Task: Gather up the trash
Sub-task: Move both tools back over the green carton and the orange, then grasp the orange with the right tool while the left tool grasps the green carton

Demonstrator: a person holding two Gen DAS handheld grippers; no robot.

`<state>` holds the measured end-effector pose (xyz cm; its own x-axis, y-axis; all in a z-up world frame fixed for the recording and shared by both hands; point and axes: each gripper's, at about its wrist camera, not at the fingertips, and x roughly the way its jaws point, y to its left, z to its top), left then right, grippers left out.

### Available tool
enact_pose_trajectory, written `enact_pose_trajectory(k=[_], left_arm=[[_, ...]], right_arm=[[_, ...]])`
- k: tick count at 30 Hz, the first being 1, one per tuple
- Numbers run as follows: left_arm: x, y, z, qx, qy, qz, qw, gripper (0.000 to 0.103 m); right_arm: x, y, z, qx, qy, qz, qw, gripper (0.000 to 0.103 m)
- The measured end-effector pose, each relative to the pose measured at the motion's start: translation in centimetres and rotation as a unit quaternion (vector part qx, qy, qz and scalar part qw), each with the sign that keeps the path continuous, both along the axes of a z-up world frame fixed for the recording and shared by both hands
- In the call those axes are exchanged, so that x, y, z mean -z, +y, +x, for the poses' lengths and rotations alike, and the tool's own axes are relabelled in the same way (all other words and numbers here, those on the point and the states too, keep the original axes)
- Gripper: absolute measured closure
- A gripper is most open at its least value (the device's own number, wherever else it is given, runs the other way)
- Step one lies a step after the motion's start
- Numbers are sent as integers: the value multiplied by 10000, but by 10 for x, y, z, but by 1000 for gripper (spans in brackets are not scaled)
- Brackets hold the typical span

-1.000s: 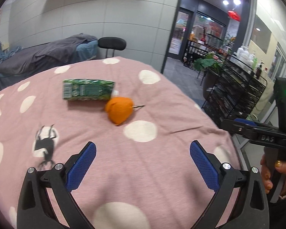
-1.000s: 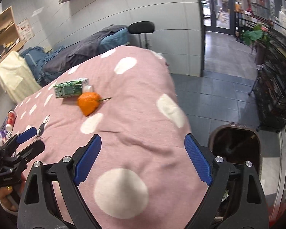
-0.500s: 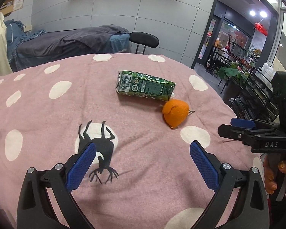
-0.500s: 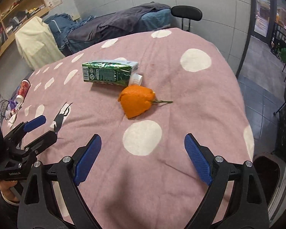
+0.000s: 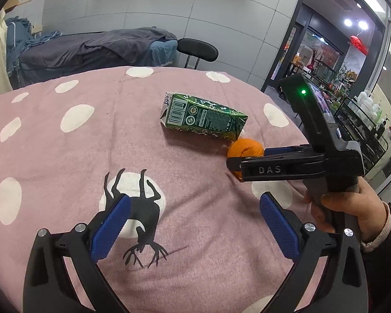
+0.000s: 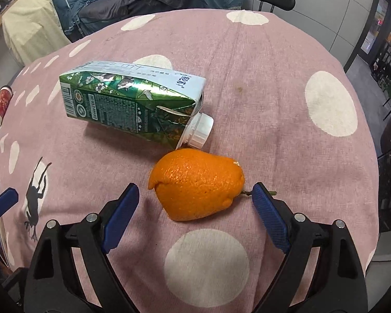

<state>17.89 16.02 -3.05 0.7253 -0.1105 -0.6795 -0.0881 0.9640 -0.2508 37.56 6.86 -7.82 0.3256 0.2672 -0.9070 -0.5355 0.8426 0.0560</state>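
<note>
Orange peel (image 6: 198,184) lies on the pink spotted cloth (image 6: 260,83), just ahead of the right gripper (image 6: 195,195), whose blue pads (image 6: 267,214) stand wide apart and released on either side of it, touching nothing. The peel is a hollow-looking, pear-shaped shell with a torn flap at its left edge and a thin stem by the right pad. Only the right wrist view shows it whole; from the left wrist it (image 5: 245,148) is half hidden behind the right gripper's finger (image 5: 273,168), held by the right hand (image 5: 352,208). The left gripper (image 5: 193,224) is likewise spread open, over a black deer print (image 5: 140,214), well short of the trash. Just beyond the peel lies a green carton (image 6: 133,101) on its side, white cap (image 6: 199,130) nearest the peel; contact cannot be told. The left wrist view alone shows a black chair (image 5: 198,49) farther back.
</note>
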Motion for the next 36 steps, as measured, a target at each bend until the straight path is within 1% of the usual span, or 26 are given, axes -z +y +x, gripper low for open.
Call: enact_pose_trajectory(k=[1,3,4,6,7,10,11,14,20,22,24,27,28,29,31,32,33,34,35,36], left_arm=[[0,-1,2,26,5,-1,10000,6],[0,-2,4,80,8,3,10000,6],[-1,-4,5,94,2,9,10000,6],[-2,-6,7,140,-2,43,9999,6],[-3,-7,8,152,-9,74,9999,6],[-6,-9,13,213,-20,220,9995,6],[-8,-10,15,238,-36,319,9992,6],[-12,-12,23,353,-70,643,9973,6],[-16,-18,49,532,-43,1298,9901,6],[-14,-25,59,700,36,1521,9859,6],[-9,-34,66,934,123,1781,9795,6],[-5,-43,68,1305,264,1961,9715,6],[-4,-45,67,1336,272,2043,9694,6],[-3,-46,66,1323,268,2095,9684,6],[-2,-43,65,1331,227,2005,9704,6],[-3,-42,63,1415,164,1958,9702,6],[-4,-45,62,1511,134,2028,9674,6],[-6,-48,62,1583,131,2268,9609,6],[-8,-53,64,1660,142,2559,9522,6],[-10,-58,66,1835,169,2837,9410,6]], right_arm=[[1,2,0,-18,-59,-48,10000,16],[1,6,-1,-76,-246,-190,9995,33],[2,8,-1,-96,-290,-289,9991,37],[3,8,-1,-84,-365,-337,9987,42],[3,7,-2,-84,-398,-358,9985,47],[0,-1,-2,-56,-377,-256,9989,55],[-3,-5,-3,-25,-365,-185,9992,60],[-11,-17,-7,49,-396,-21,9992,68],[-26,-39,-20,121,-441,309,9985,71],[-30,-47,-25,146,-472,396,9980,71],[-34,-54,-28,200,-468,491,9975,71],[-42,-70,-35,310,-554,608,9961,71],[-47,-76,-38,354,-625,631,9954,71],[-50,-80,-39,393,-682,652,9948,71],[-55,-91,-41,477,-729,734,9935,71],[-56,-96,-41,507,-712,774,9932,71],[-57,-101,-40,528,-697,801,9929,71],[-58,-105,-41,555,-694,816,9927,71],[-58,-111,-42,587,-690,832,9924,71],[-58,-115,-43,608,-669,860,9922,71]])
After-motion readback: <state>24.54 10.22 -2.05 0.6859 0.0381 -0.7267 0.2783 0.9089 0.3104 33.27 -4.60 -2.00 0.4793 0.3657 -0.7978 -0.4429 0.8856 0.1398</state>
